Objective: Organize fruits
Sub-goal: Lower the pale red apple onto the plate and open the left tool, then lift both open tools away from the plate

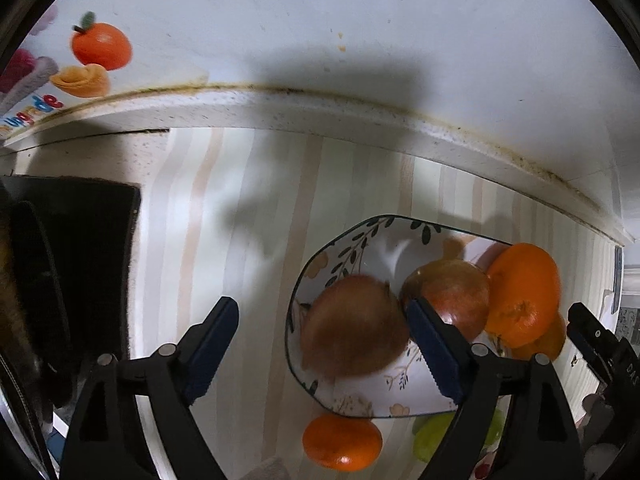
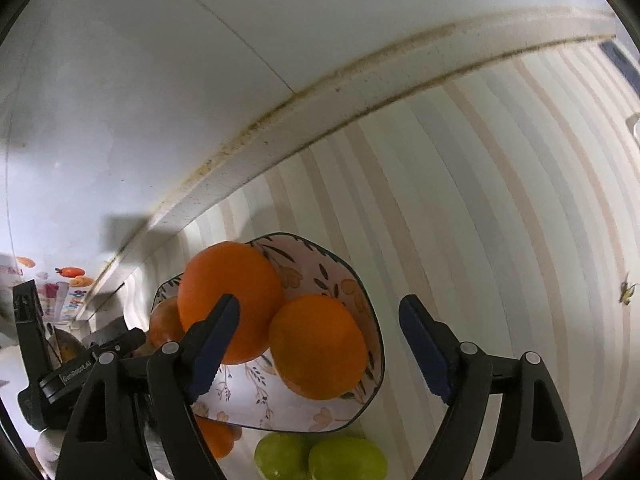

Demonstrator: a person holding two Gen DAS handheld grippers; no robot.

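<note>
Fruit bowl (image 2: 366, 292), two oranges (image 2: 230, 300), two apples (image 1: 354, 326), both tools open

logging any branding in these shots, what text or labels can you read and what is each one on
"GenRobot.AI": white print on the body of the left gripper, seen from the right wrist view.
"DAS": partial white letters on the right gripper, cut off by the frame edge in the left wrist view.
Colourful lettering on the fruit-picture sticker on the wall: upside down and partly cut off, not readable.
Bowl: floral pattern only, no text.
</note>
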